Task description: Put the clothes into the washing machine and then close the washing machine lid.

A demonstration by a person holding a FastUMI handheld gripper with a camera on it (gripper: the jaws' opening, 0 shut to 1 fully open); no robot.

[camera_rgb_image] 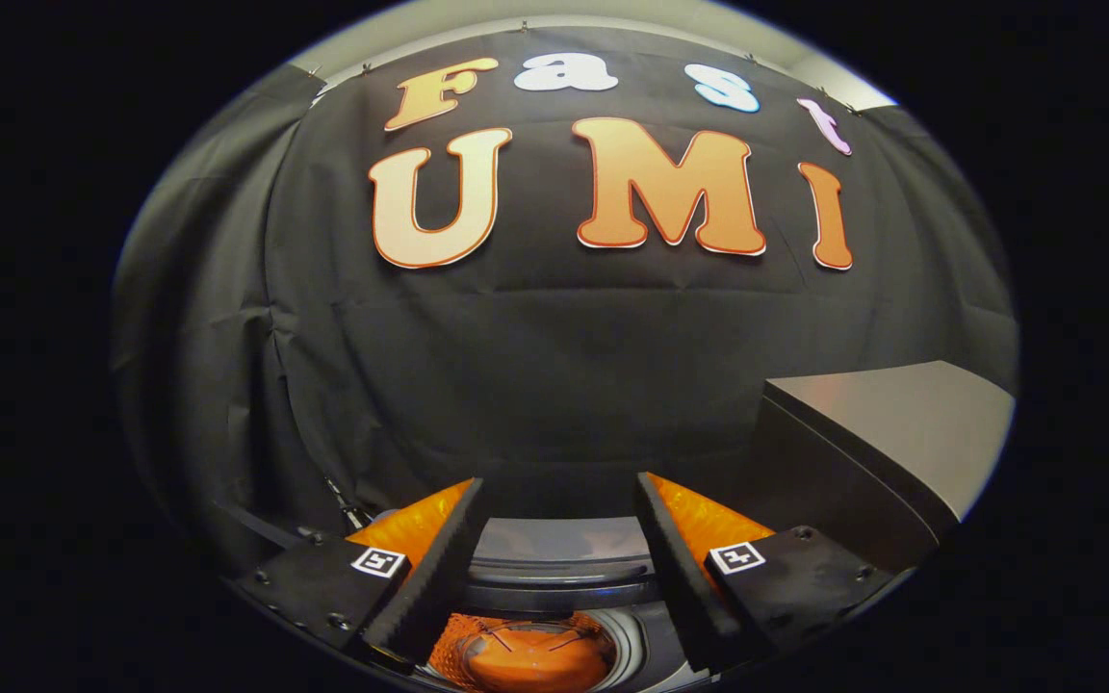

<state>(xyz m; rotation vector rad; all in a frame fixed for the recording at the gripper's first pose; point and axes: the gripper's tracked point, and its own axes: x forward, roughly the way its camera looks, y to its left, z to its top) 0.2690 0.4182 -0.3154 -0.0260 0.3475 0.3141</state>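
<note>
A: Okay, tongs (559, 500) first. Spread or pinching?

B: Spread wide. Two black ridged fingers (439, 568) with orange backing, a square marker on each base, nothing between them.

A: What's under them?

B: The grey-and-black top-loading washing machine (564, 563), seen from above. Its round drum opening (627, 645) sits low between the fingers, uncovered.

A: Clothes?

B: There's an orange mass in the drum (530, 664). Could be the clothes, could be the drum's own orange part; it looks smooth and mesh-like at once, so I can't tell which.

A: Lid?

B: A flat grey panel with a dark edge (901, 423) stands to the right of the right finger, tilted upward, well above the opening. Probably the raised lid, though its hinge is hidden.

A: Anything else?

B: Black cloth wall (535, 366) beyond the fingers, creased, with a pale strip of ceiling (612, 14) over it. A thin dark cable (343, 500) runs down near the left finger.
</note>
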